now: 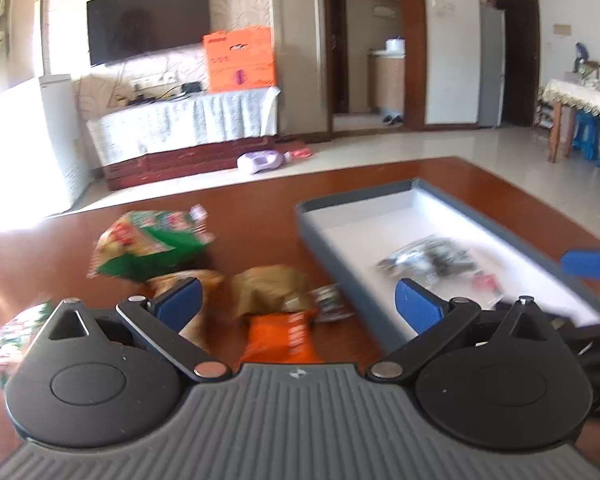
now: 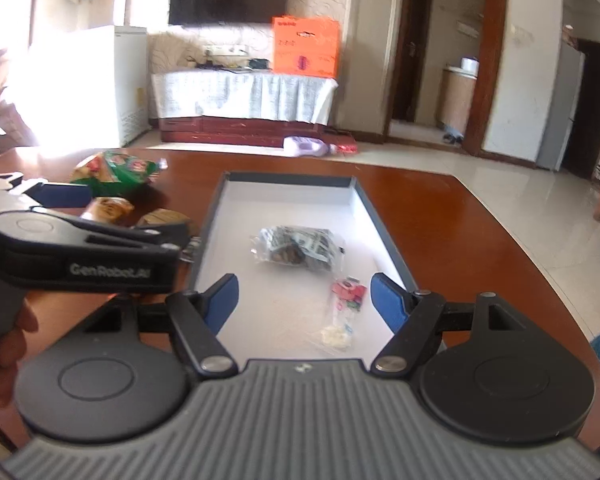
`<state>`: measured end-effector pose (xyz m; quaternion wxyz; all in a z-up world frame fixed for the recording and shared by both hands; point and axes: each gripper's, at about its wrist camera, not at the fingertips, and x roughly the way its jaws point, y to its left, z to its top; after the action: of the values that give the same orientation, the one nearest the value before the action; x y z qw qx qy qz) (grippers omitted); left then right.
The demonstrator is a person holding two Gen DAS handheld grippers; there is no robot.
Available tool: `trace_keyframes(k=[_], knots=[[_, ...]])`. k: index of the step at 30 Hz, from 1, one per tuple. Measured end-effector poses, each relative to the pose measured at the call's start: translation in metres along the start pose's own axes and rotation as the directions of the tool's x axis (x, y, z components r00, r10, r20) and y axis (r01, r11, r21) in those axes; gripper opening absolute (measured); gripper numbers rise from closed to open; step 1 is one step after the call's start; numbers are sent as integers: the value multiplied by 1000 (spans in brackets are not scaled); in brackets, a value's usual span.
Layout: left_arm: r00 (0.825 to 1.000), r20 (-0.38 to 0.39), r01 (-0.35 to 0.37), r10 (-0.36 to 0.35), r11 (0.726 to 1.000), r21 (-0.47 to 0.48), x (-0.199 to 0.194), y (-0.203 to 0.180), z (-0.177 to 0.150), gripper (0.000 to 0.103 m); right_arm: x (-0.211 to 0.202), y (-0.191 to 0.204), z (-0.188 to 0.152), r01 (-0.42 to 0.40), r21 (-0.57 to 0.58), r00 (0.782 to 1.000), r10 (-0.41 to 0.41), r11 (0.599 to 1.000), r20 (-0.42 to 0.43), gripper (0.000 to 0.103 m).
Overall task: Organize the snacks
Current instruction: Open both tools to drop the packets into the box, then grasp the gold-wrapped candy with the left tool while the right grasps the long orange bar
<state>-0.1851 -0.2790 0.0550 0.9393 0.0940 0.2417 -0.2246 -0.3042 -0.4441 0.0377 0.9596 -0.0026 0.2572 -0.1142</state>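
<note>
A grey-rimmed white tray lies on the brown table and also shows in the left wrist view. In it lie a clear packet with dark contents and a small red and clear packet. Left of the tray lie a green bag, a brown packet, an orange packet and a tan packet. My left gripper is open and empty above the loose packets. My right gripper is open and empty over the tray's near end.
The table's far edge drops to a tiled floor. Another green packet lies at the left near edge. A TV stand with an orange box stands across the room.
</note>
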Motion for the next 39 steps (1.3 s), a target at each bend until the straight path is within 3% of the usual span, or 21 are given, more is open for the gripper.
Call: trace_keyframes(k=[5,9,13,15,18,25,32,34,39], knots=[[999,-23,-48,48,998,-36,-11,48,-10,103,-12,4,4,-103,39,994,101,994,53,74],[996,-69,-67,63,997,-48,-12,72,-25,103,-13,29,6,-211,-18,976,212,977,55,74],[997,-72,-48,43,996,-74,-12,78,-37,102,-9,68,4,-289,-123,957,291,949,-6,69],[996,-79,-42,37,997,-64,-7,80,-41,102,-3,86,-1,-288,-180,958,283,941,-53,62],[995,-88,-41,38,999,-34,-3,85,-44,102,3,95,-4,-294,-189,955,280,937,-97,62],[985,-147,-99,87,992,-74,8,121,-50,102,13,101,-10,-299,-188,949,273,936,-156,62],[990,-141,-12,16,1000,28,15,102,-45,101,24,106,-11,-283,-170,951,252,944,-181,61],[988,-156,18,-15,1000,15,20,99,-44,80,28,109,-11,-278,-171,951,245,945,-191,55],[984,-169,45,-53,998,-52,21,100,-44,73,34,107,-12,-264,-157,951,230,952,-207,53]])
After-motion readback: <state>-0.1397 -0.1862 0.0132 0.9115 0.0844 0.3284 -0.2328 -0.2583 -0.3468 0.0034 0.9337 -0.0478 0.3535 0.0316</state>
